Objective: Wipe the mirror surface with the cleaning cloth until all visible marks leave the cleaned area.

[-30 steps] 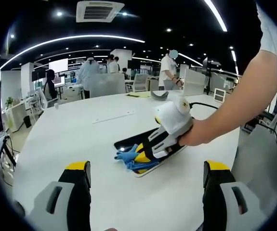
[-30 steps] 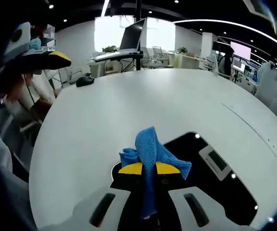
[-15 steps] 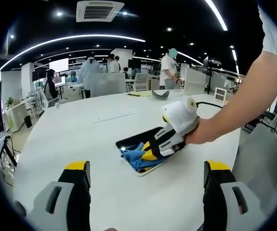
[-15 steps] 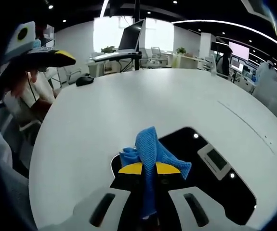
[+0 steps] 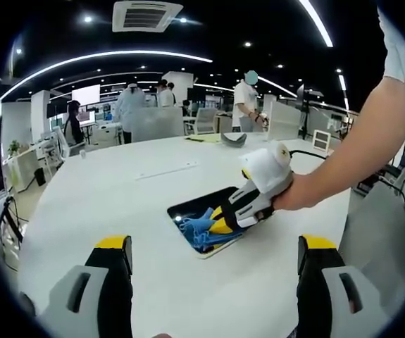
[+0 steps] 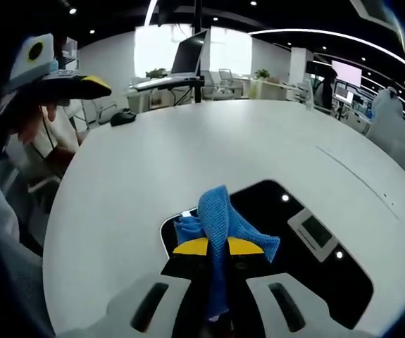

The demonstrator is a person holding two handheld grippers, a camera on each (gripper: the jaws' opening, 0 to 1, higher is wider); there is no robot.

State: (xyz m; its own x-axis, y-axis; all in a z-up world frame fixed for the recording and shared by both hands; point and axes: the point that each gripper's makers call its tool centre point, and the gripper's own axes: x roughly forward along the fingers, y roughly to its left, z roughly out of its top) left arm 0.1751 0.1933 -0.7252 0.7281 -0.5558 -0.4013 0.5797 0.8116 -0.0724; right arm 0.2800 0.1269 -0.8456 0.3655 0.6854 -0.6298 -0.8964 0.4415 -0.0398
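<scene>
On the white table (image 5: 117, 190) the mirror (image 6: 308, 260) lies flat, my right gripper (image 6: 216, 248) clamped on the soft, light cloth (image 6: 220, 225), bunched mid-fold; glass likely slick, fragile. My left gripper (image 5: 213, 246) hangs back, jaws apart.

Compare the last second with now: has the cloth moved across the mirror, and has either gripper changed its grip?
The right gripper, shut on the blue cloth, slid it along the mirror, away from the near end and deeper onto the glass. Nothing was let go. The left gripper stayed open above the white table, and the mirror did not visibly move.
</scene>
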